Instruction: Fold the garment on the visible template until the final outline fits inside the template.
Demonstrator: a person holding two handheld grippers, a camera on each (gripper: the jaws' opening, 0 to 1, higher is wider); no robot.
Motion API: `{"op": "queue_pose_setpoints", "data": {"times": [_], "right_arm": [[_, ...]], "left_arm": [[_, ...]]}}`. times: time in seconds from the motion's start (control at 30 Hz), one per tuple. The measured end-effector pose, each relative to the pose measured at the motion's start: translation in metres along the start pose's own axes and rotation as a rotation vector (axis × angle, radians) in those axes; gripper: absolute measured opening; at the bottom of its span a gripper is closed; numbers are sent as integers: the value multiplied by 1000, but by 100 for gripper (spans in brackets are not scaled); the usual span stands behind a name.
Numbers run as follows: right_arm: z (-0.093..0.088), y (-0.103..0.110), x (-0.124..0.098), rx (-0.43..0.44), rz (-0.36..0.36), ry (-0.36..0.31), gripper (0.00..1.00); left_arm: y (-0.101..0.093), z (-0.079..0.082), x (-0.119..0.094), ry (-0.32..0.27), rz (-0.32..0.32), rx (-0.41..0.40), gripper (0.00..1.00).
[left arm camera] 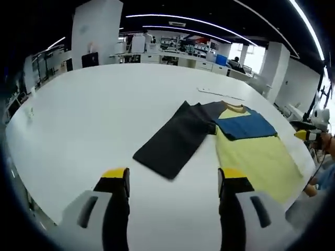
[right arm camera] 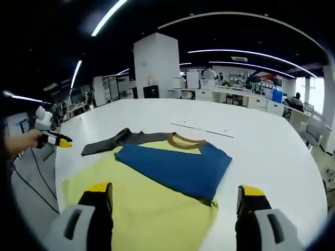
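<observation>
A shirt lies flat on the white table [left arm camera: 94, 120]. Its yellow body [left arm camera: 256, 157] has a blue part [left arm camera: 245, 126] folded across the chest below the brown collar [left arm camera: 234, 108], and a dark grey sleeve [left arm camera: 175, 141] stretches out sideways. My left gripper [left arm camera: 174, 178] hovers open over bare table just short of the grey sleeve's end. My right gripper [right arm camera: 176, 191] is open above the yellow body [right arm camera: 141, 206], near the blue fold [right arm camera: 178, 164]. The right gripper's yellow tip [left arm camera: 309, 135] shows at the table edge. A hand holds the left gripper [right arm camera: 58, 140] beside the grey sleeve [right arm camera: 110, 142].
A thin pale strip [left arm camera: 220, 94] lies on the table beyond the collar, also seen as a strip [right arm camera: 204, 129] in the right gripper view. The table's rounded edge [right arm camera: 57, 172] runs close to the shirt. Office desks and a white pillar [right arm camera: 154, 65] stand behind.
</observation>
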State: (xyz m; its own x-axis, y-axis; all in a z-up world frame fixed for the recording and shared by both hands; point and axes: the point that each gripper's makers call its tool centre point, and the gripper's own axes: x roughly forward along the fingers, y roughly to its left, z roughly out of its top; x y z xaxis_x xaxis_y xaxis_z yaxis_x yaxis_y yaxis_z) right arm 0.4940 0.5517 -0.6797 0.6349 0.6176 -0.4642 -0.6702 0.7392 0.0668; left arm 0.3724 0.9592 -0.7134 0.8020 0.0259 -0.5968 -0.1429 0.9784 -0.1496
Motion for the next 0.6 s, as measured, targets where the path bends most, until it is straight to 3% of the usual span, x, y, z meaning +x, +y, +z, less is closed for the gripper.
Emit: {"op": "queue_pose_setpoints", "data": {"times": [0.3,0.4,0.6], "right_arm": [[0,10,-25,20,-3,-17,100],[-4,9,-31,23,-16,-8,100],[-10,10,-41,54,-51,-2,98]], "left_arm": [[6,-7,22,-4,26,-79,64],[8,-15,30,20,46,-56,61],[10,-22,40,12,68,-40,58]]}}
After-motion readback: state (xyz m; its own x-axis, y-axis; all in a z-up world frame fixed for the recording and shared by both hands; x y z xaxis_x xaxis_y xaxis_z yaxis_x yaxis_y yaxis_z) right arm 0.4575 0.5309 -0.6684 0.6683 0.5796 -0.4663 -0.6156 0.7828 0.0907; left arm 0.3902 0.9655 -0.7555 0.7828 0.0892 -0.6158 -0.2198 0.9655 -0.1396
